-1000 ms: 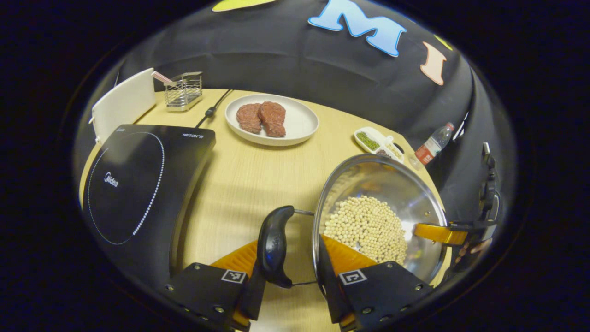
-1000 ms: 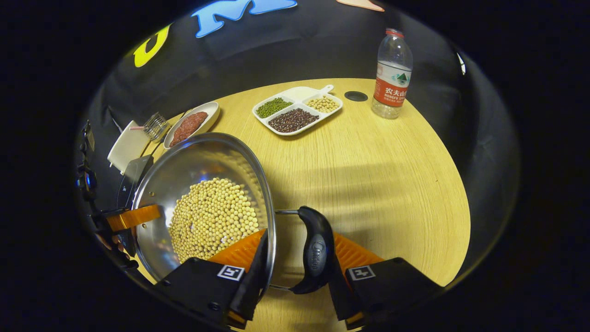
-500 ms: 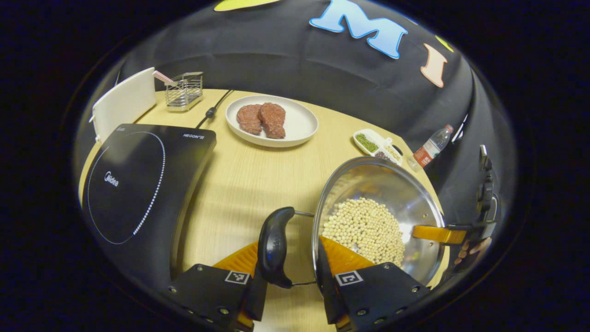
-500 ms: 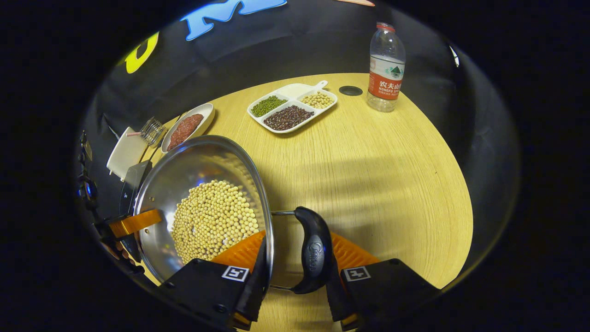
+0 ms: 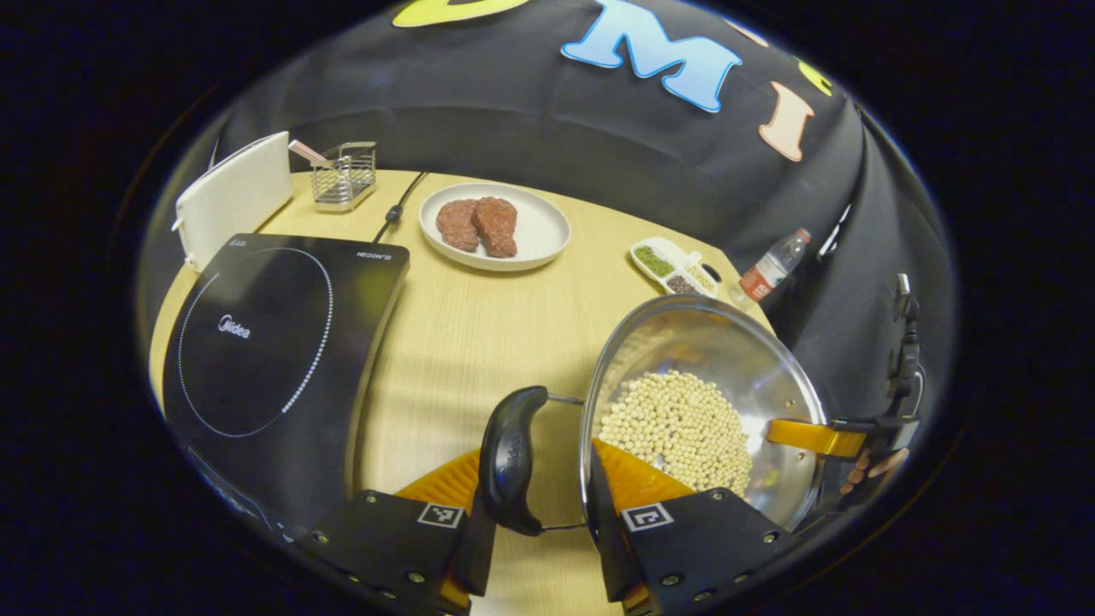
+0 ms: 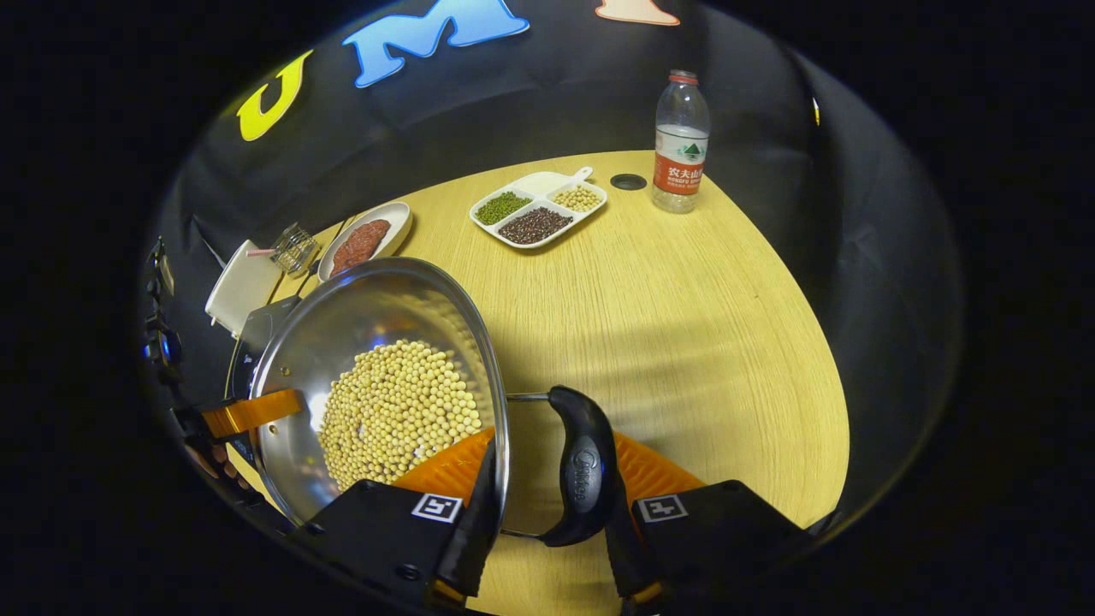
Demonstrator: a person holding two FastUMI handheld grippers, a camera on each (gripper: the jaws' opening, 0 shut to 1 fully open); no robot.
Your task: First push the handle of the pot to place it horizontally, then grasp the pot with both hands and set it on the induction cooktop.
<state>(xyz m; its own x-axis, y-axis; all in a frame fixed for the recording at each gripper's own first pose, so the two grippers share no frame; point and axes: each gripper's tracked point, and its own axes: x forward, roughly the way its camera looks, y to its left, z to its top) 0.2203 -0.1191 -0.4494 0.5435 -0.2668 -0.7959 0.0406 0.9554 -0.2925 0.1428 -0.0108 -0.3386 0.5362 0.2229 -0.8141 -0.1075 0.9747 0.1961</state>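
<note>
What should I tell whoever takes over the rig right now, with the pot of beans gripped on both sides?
Left tongs: shut on the pot, across rim and left handle.
Right tongs: same, on the right handle.
Pot holds beans; it is beside the induction cooktop, not on it.
Done: handles look horizontal, both grasped.
Left: carry it level onto the cooktop.

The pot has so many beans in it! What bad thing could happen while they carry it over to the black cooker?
1. The pot is full of loose beans and has no lid, so a tilt could probably spill them onto the table.
2. The left gripper and right gripper each pinch only a handle against the rim, so the pot might slip or twist.
3. The cooker sits off to one side, so the pot could bump its edge if carried too low.
</note>
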